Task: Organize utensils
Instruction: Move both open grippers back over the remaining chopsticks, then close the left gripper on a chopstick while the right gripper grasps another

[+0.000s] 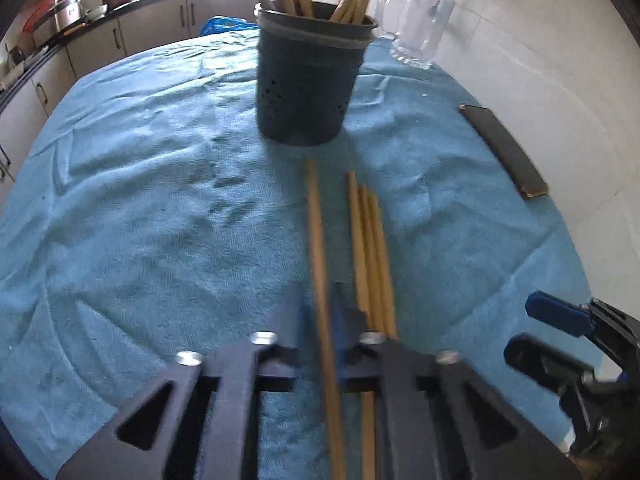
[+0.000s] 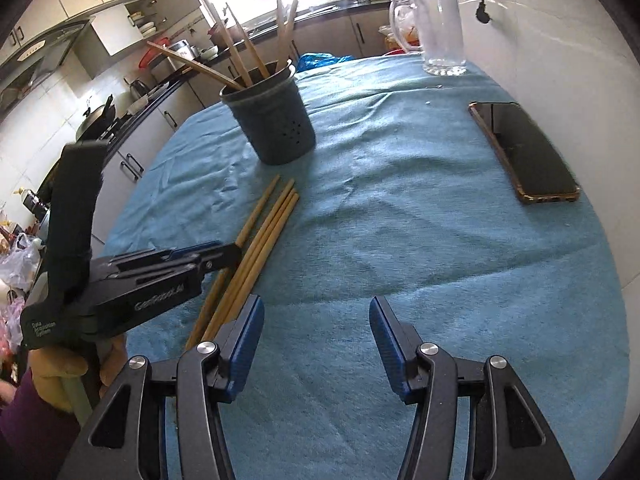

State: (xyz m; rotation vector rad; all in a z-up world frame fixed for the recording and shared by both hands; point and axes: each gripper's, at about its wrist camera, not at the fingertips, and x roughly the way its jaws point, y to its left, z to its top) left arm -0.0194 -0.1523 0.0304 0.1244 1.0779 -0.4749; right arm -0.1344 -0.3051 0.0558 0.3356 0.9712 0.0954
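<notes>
Several wooden chopsticks lie on the blue towel in front of a dark perforated holder that has several more standing in it. One chopstick lies apart to the left of a bundle of three. My left gripper is shut on that single chopstick near its middle, low over the towel. The right gripper hovers open just right of the bundle, with only towel between its blue pads.
A dark phone lies near the towel's right edge by the white wall. A glass pitcher and glass mugs stand at the far right corner. Kitchen counters and cabinets run along the back and left.
</notes>
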